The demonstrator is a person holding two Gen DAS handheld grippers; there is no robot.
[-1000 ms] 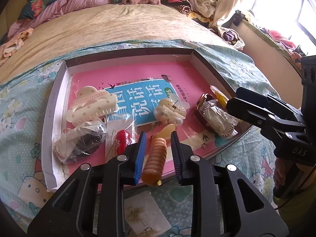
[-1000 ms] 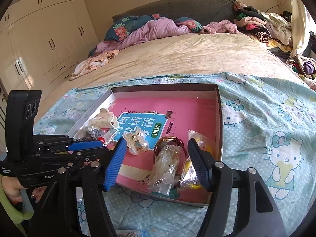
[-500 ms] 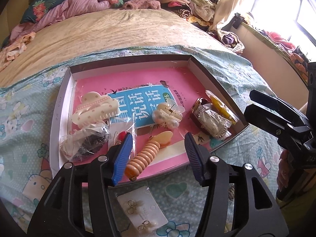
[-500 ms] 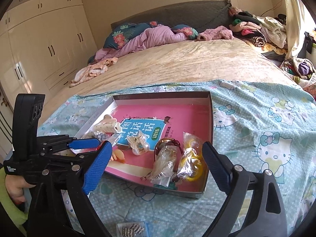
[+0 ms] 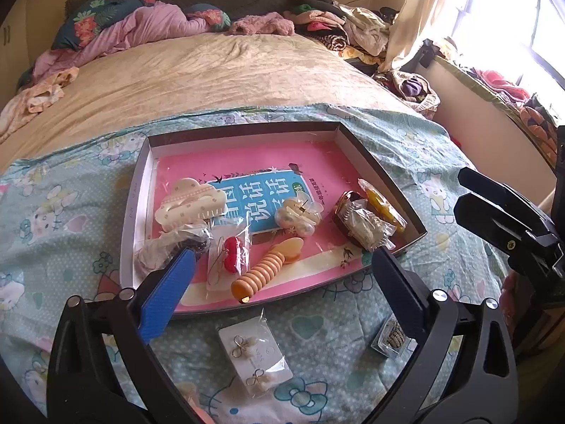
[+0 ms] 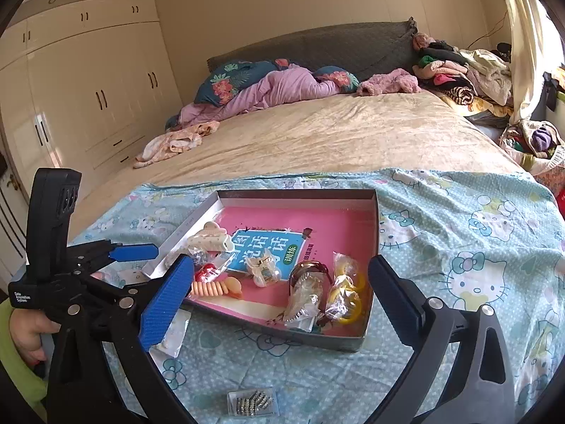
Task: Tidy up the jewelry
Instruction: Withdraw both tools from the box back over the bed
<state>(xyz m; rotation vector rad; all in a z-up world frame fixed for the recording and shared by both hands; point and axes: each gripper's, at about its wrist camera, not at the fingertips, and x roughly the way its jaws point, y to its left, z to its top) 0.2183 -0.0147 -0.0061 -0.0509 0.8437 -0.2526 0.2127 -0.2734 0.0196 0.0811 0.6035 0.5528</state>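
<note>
Both hand-held grippers wide, empty: left (image 5: 279, 275), right (image 6: 280, 282), jaws just opened.
I take the light, stiff earring card (image 5: 255, 360) by its edge; bag slippery.

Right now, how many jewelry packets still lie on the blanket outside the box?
2. The earring card lies just in front of the box; the small clear case sits nearer its front right corner. More may be hidden.
</note>
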